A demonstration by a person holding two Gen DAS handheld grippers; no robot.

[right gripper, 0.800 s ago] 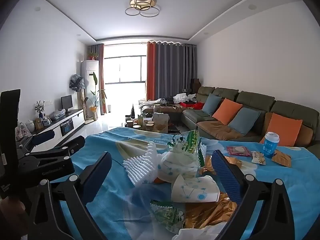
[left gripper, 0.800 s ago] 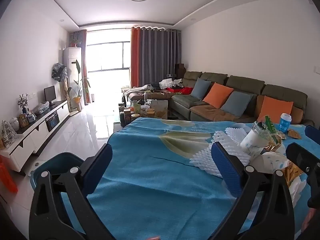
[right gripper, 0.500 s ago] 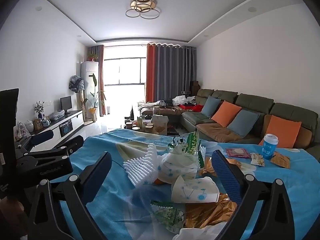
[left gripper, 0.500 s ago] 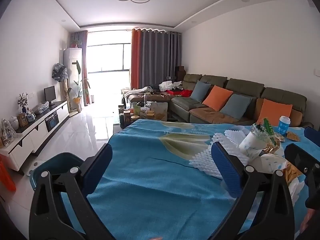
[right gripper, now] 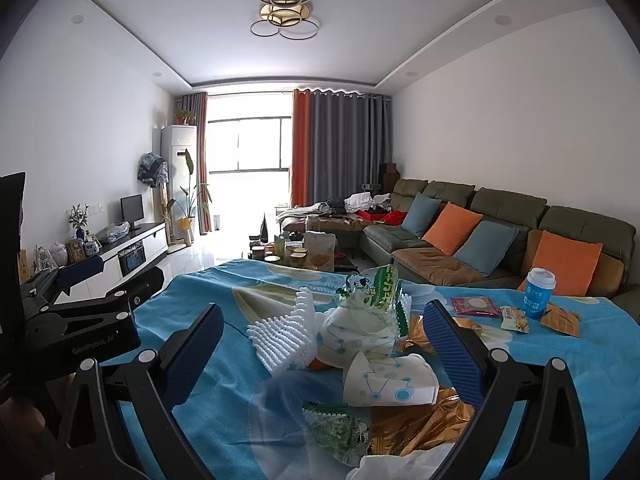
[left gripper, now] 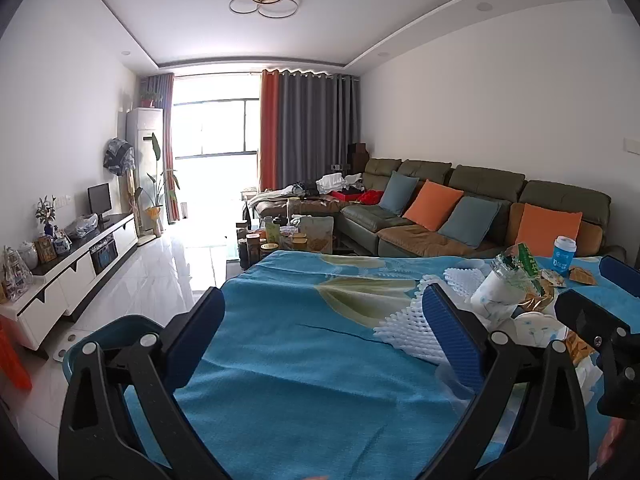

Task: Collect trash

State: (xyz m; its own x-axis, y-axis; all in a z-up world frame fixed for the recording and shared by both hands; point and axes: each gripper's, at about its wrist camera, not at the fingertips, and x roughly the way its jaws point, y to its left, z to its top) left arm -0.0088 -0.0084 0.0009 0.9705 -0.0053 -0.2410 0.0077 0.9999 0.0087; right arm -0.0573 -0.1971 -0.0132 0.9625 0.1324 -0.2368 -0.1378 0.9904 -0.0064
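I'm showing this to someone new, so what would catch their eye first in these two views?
Probably the heap of trash on the blue tablecloth: white foam netting, crumpled paper cups and gold wrappers, right in front of the open right gripper. Next, the orange cushions on the green sofa along the right wall. The open left gripper hovers over bare cloth.

Left gripper (left gripper: 322, 332) wide open, nothing between its blue pads, low in the frame, tipped a little down. Right gripper (right gripper: 320, 340) wide open too, holding nothing, low in its frame, also tipped a little down. Each seen at the other view's edge, side by side.
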